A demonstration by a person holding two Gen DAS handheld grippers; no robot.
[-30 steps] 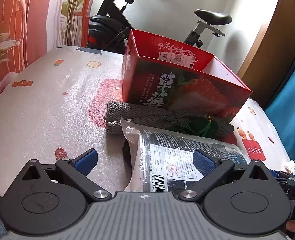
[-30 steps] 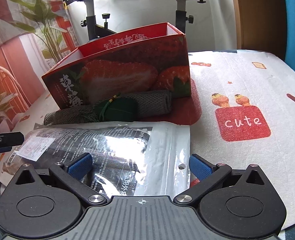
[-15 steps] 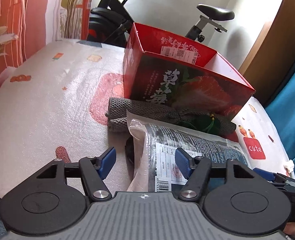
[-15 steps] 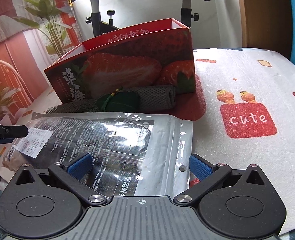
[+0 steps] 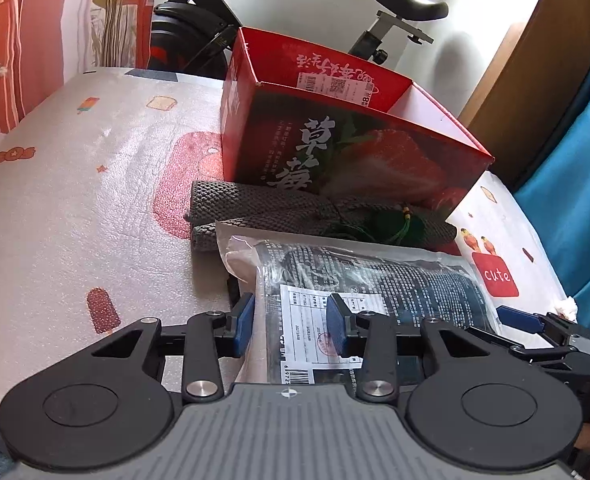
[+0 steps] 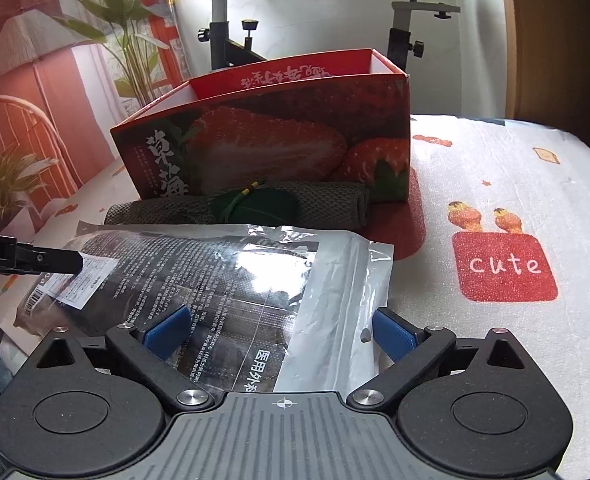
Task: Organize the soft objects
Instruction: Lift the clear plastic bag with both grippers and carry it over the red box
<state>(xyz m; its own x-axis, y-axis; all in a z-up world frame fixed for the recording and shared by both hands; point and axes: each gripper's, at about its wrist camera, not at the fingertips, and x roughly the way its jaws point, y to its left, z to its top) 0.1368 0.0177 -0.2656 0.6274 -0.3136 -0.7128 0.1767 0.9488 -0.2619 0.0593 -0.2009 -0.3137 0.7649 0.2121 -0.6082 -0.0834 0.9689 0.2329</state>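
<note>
A clear plastic bag of dark masks (image 5: 375,280) (image 6: 215,272) lies flat on the printed table cover. My left gripper (image 5: 290,329) straddles the bag's labelled end. Its jaws are closing, and the blue pads stand apart on either side of the label. My right gripper (image 6: 281,330) is wide at the bag's other end, jaws closing slightly, with the bag between them. Behind the bag lie a rolled grey towel (image 5: 255,208) (image 6: 327,204) and a green corded pouch (image 5: 395,226) (image 6: 259,206), against an open red strawberry box (image 5: 335,148) (image 6: 275,148).
An exercise bike (image 5: 199,32) (image 6: 223,40) stands past the table's far edge. A blue curtain (image 5: 575,200) hangs to the right, with a wooden door behind it. A white crumpled tissue (image 5: 565,306) lies near the right edge. Bare cover (image 5: 75,200) stretches to the left.
The left gripper's jaws have narrowed from wide to about a label's width around the bag's end. The right gripper has held its place, jaws barely narrower.
</note>
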